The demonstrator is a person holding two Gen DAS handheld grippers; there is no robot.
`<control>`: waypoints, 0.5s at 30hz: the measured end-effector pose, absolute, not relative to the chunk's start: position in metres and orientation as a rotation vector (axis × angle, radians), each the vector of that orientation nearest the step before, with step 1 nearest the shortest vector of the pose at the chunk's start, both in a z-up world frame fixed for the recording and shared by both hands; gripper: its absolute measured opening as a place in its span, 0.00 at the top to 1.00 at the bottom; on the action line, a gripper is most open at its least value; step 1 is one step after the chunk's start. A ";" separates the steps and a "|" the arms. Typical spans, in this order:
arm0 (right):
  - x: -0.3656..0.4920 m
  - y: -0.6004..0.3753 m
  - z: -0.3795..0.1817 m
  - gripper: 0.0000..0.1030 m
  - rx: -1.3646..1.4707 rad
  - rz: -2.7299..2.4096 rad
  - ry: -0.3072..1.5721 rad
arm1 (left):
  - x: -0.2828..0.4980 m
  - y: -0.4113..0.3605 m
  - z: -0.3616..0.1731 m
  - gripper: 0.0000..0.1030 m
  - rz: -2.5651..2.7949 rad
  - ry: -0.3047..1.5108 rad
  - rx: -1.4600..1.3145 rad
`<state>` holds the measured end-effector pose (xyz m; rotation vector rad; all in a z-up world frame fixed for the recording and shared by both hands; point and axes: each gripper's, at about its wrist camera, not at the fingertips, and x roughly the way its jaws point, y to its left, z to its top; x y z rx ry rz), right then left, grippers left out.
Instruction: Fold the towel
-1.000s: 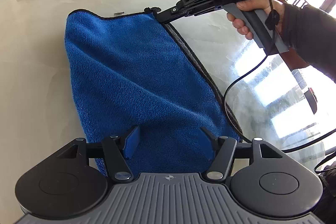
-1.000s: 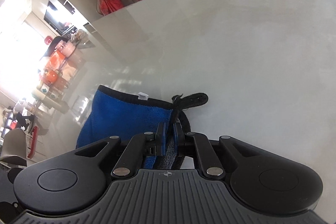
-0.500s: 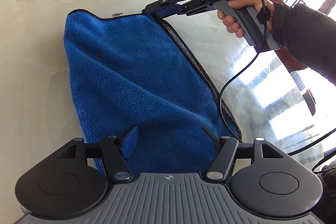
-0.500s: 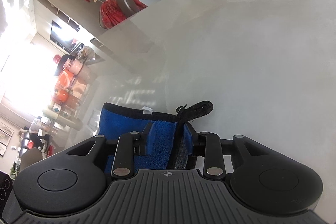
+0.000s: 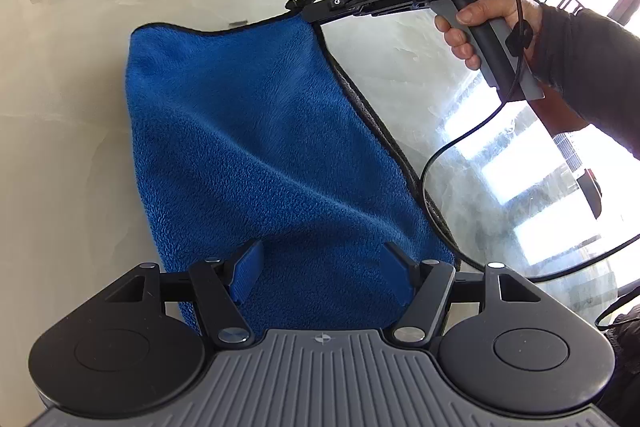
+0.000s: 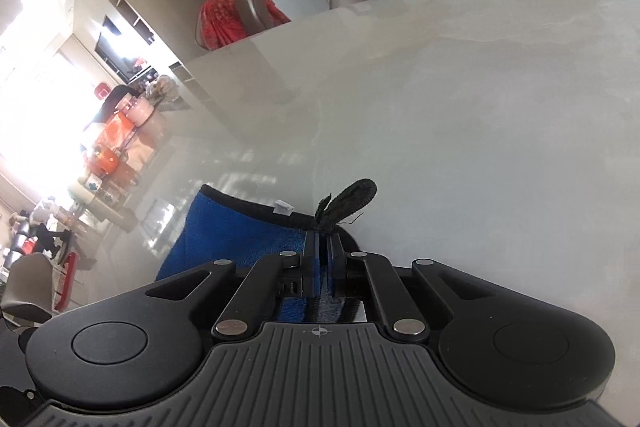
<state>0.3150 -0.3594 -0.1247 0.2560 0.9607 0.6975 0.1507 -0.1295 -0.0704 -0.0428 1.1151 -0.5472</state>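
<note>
Towel [image 5: 260,155] lengthwise toward far table [image 5: 80,47] edge

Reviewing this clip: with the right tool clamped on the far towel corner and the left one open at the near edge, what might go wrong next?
1. The right tool pinches the towel only at its corner by the black hanging loop; a pull may slip it free.
2. The left tool is open, so the near edge could drag along.
3. The cable hangs beside the towel's right edge and might snag.

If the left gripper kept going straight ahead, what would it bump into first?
Probably the blue towel: the left gripper hangs open right over it, pointing along the cloth. How far above it sits is unclear.
</note>
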 end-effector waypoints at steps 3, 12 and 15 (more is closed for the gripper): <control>0.317 -0.362 -0.127 0.96 0.258 0.689 0.981 | 0.150 -0.130 -0.070 0.33 -0.550 1.114 -0.039; 0.290 -0.353 -0.121 0.67 0.237 0.705 1.072 | 0.148 -0.133 -0.069 0.31 -0.554 1.113 -0.023; 0.258 -0.354 -0.116 0.67 0.219 0.736 1.096 | 0.148 -0.130 -0.067 0.31 -0.557 1.113 -0.039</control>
